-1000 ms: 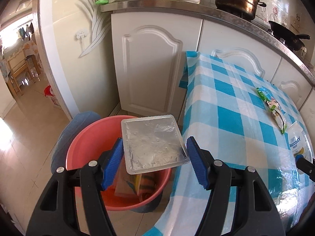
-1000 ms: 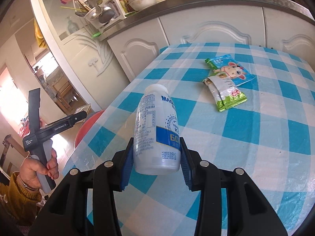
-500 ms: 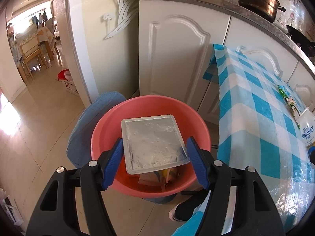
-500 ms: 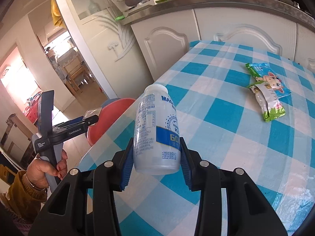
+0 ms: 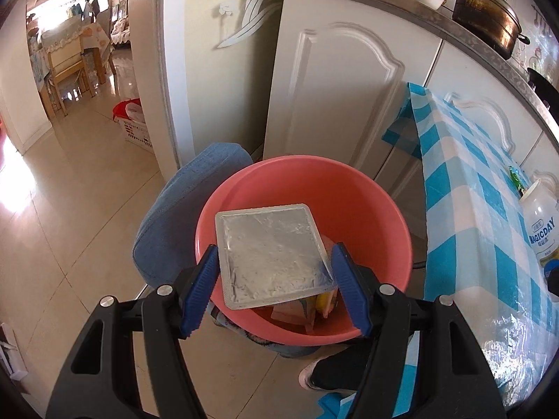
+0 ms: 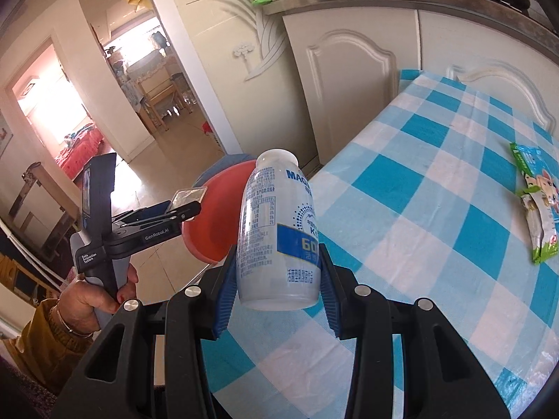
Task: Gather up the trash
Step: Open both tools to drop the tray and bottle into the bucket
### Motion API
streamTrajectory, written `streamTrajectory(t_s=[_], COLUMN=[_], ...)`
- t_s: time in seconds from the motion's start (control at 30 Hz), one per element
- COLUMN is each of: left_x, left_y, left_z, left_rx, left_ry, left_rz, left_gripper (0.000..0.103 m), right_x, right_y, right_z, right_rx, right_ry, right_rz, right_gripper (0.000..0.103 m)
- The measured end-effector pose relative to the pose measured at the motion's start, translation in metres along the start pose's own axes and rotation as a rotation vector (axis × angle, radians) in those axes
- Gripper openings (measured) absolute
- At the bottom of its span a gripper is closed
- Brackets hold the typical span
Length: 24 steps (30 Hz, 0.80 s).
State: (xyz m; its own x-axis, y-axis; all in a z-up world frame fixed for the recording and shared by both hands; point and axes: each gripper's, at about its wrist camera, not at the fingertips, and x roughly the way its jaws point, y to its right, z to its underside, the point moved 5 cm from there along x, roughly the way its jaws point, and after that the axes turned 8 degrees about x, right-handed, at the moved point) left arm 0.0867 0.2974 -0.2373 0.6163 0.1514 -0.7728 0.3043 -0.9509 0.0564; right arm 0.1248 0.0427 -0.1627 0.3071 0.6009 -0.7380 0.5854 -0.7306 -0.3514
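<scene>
Kitchen with white cabinet doors (image 5: 342,90) and pale floor tiles; blue-and-white checked cloth covers the counter (image 6: 436,209).

Left gripper (image 5: 274,289): pointed downward, blue pads pressed on both side edges of a square foil-lidded tray (image 5: 270,253). Tray held tilted, directly above the mouth of a pink basin (image 5: 353,192), not touching it. Basin sits on the floor beside the counter's edge, a blue cushioned stool (image 5: 181,216) just behind it. Wrappers (image 5: 307,309) lie in the basin's bottom, under the tray.

Right gripper (image 6: 276,295): closed narrow on a white plastic bottle (image 6: 276,237) with blue print, gripped near its base, neck pointing away from the gripper. Bottle held off the cloth, over the counter's near corner. Basin (image 6: 213,216) lies ahead and to the left of this gripper, lower down.

Right wrist view also shows the person's left hand (image 6: 94,296) around the left gripper's handle, mustard sleeve at the wrist.

Green snack packets (image 6: 538,209) remain on the cloth, well off to the right of the right gripper.
</scene>
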Motion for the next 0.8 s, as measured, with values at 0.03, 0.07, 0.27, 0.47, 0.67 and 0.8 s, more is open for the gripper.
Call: streamTrajectory(t_s=[0.03,0.07,0.27,0.47,0.67,0.8], left_x=[0.001,0.001,0.002,0.007,0.018,0.026], left_y=[-0.003,-0.006,-0.015,-0.013,-0.008,-0.005], left_z=[0.001,0.001,0.003,-0.002,-0.007,-0.006], left_rx=[-0.010,-0.018,-0.040,-0.030,-0.015,0.002], left_ry=[0.000,0.000,0.014,0.015,0.004,-0.009], left_rz=[0.003,0.005,0.045,0.063,0.066,0.064], left_gripper=[0.066,0.066,0.066,0.066,0.066,0.066], right_x=[0.004,0.009,0.037,0.067,0.092,0.108], right_y=[-0.004,-0.008,-0.029,-0.047,-0.058,-0.064], right_z=[-0.002,-0.004,-0.015,-0.027,-0.037,-0.044], right_rx=[-0.008,-0.020,-0.078,-0.135,-0.189,-0.216], right_ry=[-0.008,-0.016,-0.062,-0.111,-0.137,-0.149], right_rz=[-0.005,-0.007,-0.017,-0.012,0.010,0.023], right_gripper=[0.044,0.044,0.044,0.044,0.044,0.044])
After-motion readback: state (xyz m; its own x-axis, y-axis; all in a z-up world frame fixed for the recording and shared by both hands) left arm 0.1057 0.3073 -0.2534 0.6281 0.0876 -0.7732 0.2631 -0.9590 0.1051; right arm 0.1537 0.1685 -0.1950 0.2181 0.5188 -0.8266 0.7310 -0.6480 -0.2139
